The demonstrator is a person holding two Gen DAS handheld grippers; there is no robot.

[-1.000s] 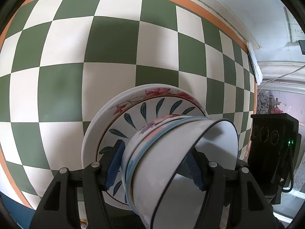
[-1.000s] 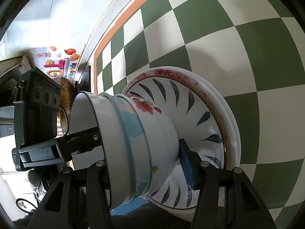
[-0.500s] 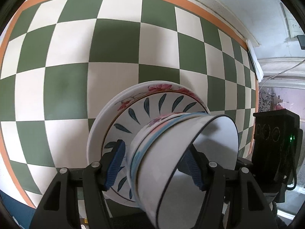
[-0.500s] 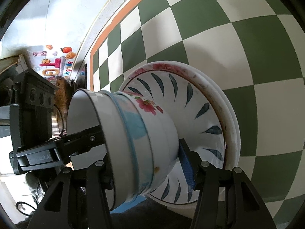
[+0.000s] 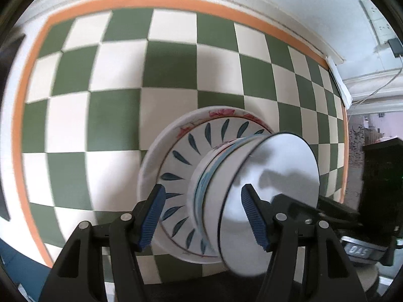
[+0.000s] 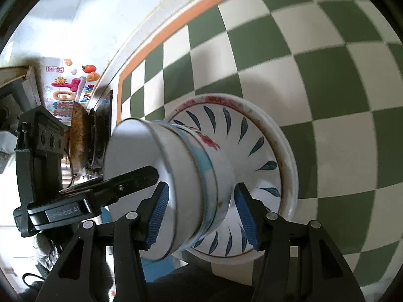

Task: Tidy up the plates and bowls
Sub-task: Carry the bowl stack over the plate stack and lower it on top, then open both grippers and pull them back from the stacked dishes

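**Stack of bowls sits between two sets of tongs**

On the green-and-white checked bench (image 5: 105, 125), the bowls (image 5: 226, 188) stand nested on two stacked plates (image 5: 176, 151), near the bench's front edge. The plates lie flat; the bowl stack rises from their middle, so its axis runs straight up from the bench, crosswise to both tools. The left tongs (image 5: 202, 216) come at the pile from one side, the right tongs (image 6: 199, 214) from the opposite side, and each seems about equally near. Both stand spread wide, their blue pads (image 5: 153, 216) flanking the bowl walls. In the left view neither pad seems to press the crockery; in the right view the pads (image 6: 244, 216) sit just beside the bowls, and I cannot tell whether they touch. My guess is that nothing is gripped, and any next lift would need the pads closing across the bowl stack.
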